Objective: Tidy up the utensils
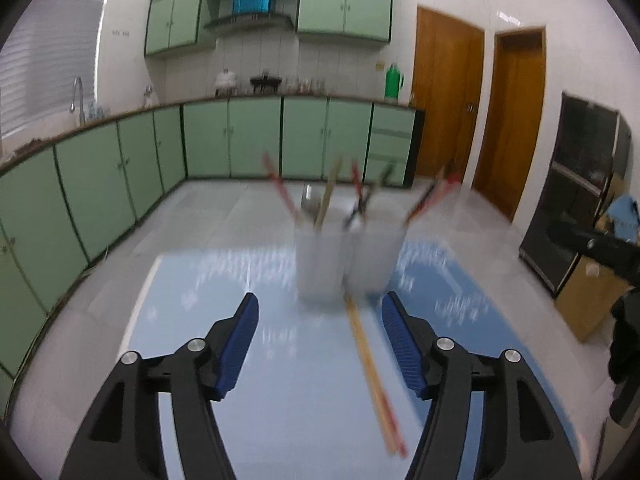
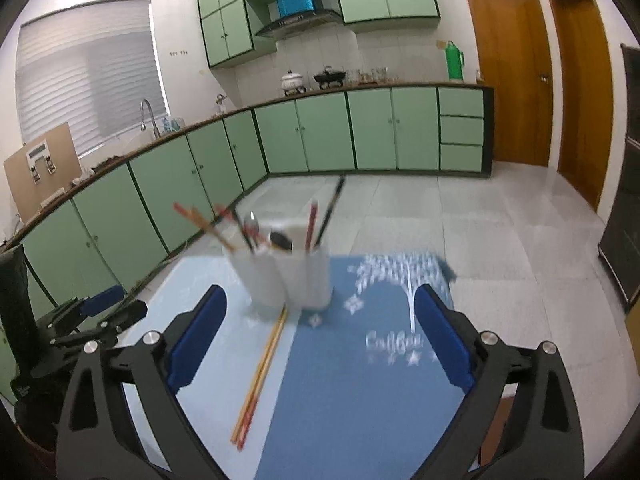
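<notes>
One legible marking noted: white lettering reading "Coffee" [image 2: 394, 343], blurred, printed on the blue table mat [image 2: 340, 380] beneath a white tree-shaped motif [image 2: 404, 276], to the right of the white utensil holder [image 2: 288, 276]. No other text can be read in either view.

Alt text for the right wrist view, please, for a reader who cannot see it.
The open right gripper points at a pair of chopsticks lying on a blue tablecloth, just in front of a white utensil holder that holds chopsticks and spoons. The left gripper shows at left; green kitchen cabinets stand behind.
</notes>
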### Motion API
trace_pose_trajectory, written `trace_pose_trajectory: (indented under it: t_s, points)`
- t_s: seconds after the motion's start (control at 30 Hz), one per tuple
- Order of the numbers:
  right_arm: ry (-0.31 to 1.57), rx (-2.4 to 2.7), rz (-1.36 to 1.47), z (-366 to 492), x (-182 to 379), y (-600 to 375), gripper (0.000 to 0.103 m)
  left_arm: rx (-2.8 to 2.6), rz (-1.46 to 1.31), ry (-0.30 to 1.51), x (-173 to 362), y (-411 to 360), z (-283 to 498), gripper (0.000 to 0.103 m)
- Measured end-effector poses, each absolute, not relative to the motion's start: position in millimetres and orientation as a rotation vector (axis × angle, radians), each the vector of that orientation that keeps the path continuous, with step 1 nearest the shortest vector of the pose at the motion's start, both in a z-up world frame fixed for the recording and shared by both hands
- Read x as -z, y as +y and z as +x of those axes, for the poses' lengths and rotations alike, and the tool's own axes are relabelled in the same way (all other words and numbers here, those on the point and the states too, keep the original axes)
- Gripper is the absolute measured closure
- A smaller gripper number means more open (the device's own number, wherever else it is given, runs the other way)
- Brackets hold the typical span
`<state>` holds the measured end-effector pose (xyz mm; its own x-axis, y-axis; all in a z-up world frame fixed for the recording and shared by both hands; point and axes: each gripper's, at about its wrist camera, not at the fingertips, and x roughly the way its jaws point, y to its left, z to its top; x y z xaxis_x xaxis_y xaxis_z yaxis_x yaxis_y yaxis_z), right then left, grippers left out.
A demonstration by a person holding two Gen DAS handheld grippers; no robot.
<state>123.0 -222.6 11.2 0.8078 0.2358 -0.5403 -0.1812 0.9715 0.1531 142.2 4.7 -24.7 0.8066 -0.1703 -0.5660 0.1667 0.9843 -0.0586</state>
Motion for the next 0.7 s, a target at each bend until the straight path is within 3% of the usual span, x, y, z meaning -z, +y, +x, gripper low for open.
trace_pose_trajectory:
  t_s: [0.23, 0.7]
  points:
    - [0.691, -0.206, 0.092, 101.1, 43.9, -204.4, 0.011, 0.146, 0.026, 0.726, 84.3, 8.5, 121.3, 0.04]
    - [0.806, -0.189, 0.09, 74.0, 117.2, -176.7, 0.011, 0.118, 0.024, 0.855, 138.1, 19.4, 108.4, 0.039]
